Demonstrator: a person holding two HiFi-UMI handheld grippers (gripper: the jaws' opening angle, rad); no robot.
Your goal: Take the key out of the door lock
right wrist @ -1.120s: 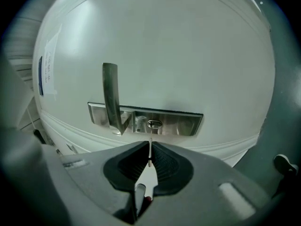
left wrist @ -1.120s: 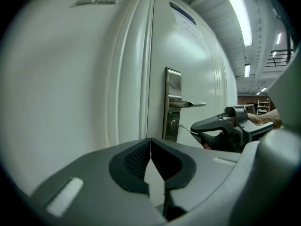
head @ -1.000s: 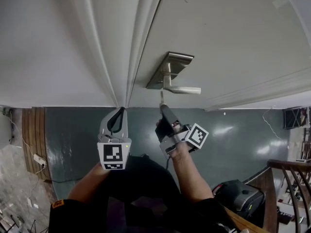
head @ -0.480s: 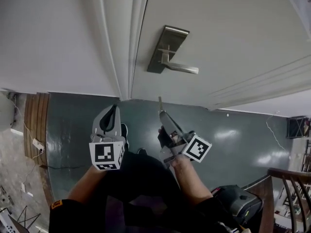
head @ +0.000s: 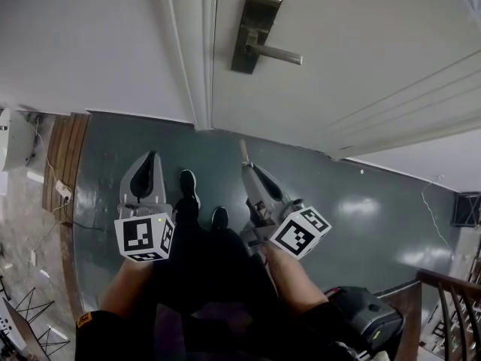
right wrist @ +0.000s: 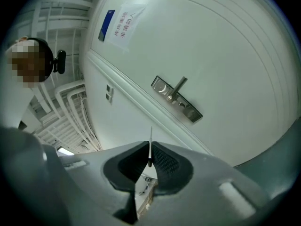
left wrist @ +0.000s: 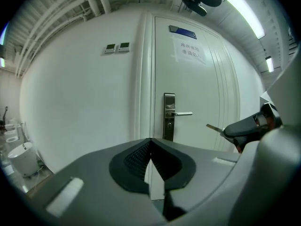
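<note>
The white door (head: 361, 59) carries a brushed-metal lock plate (head: 254, 30) with a lever handle (head: 276, 53); the same plate (left wrist: 169, 116) (right wrist: 176, 99) shows in both gripper views. A thin metal key (head: 243, 153) (right wrist: 150, 145) sticks out from between the jaws of my right gripper (head: 249, 170), which is shut on it and held well back from the door. From the left gripper view the key (left wrist: 214, 127) points toward the door. My left gripper (head: 146, 173) is shut with nothing in it, off to the left over the floor.
A white wall (head: 83, 43) and door frame (head: 197, 59) run left of the door. The grey-green floor (head: 376, 201) lies below. A dark bag (head: 368, 307) and a wooden railing (head: 451, 292) sit at lower right; a white fixture (head: 15, 141) is at far left.
Both grippers have drawn back from the door. The key, close under the lever handle a second ago, now sits far from the lock plate, still held in my right gripper.
</note>
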